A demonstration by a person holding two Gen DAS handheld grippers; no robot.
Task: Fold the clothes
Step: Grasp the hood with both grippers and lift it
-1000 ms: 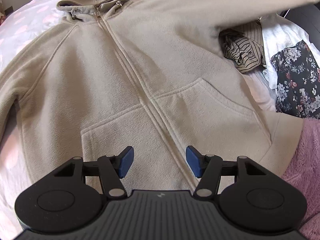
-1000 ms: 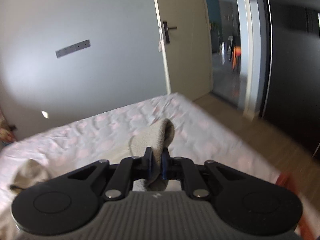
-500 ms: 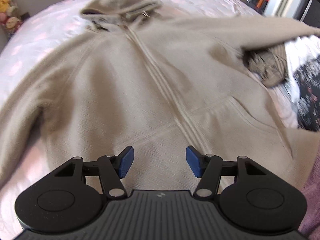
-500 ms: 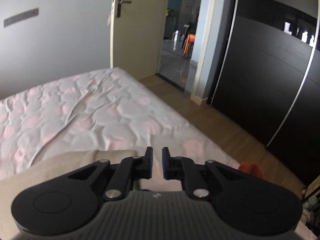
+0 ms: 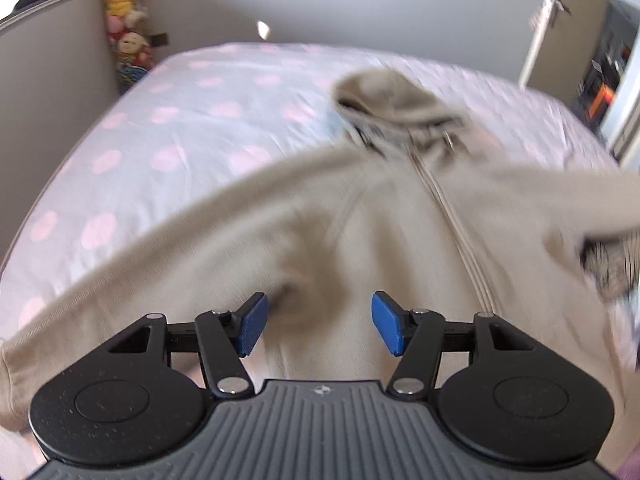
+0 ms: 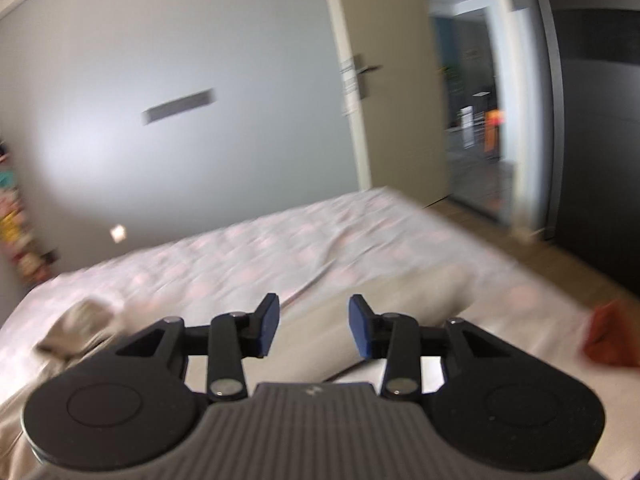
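Note:
A beige zip-up hoodie (image 5: 384, 232) lies face up on the bed, hood (image 5: 384, 96) at the far end, left sleeve (image 5: 152, 256) stretched toward the near left. My left gripper (image 5: 318, 328) is open and empty, just above the hoodie's left chest near the armpit. My right gripper (image 6: 313, 330) is open and empty above the hoodie's right sleeve (image 6: 384, 304), which lies flat on the bed. The hood also shows in the right wrist view (image 6: 80, 320). Both views are blurred.
The bed has a pale sheet with pink dots (image 5: 168, 128). A striped garment (image 5: 612, 264) lies under the hoodie's right side. Plush toys (image 5: 126, 36) stand at the far left wall. A door (image 6: 388, 80), dark wardrobe (image 6: 600, 128) and red item (image 6: 610, 340) are on the right.
My right gripper has let go of the sleeve cuff and opened; the sleeve now lies on the bed. My left gripper has swung left and up the hoodie, staying open.

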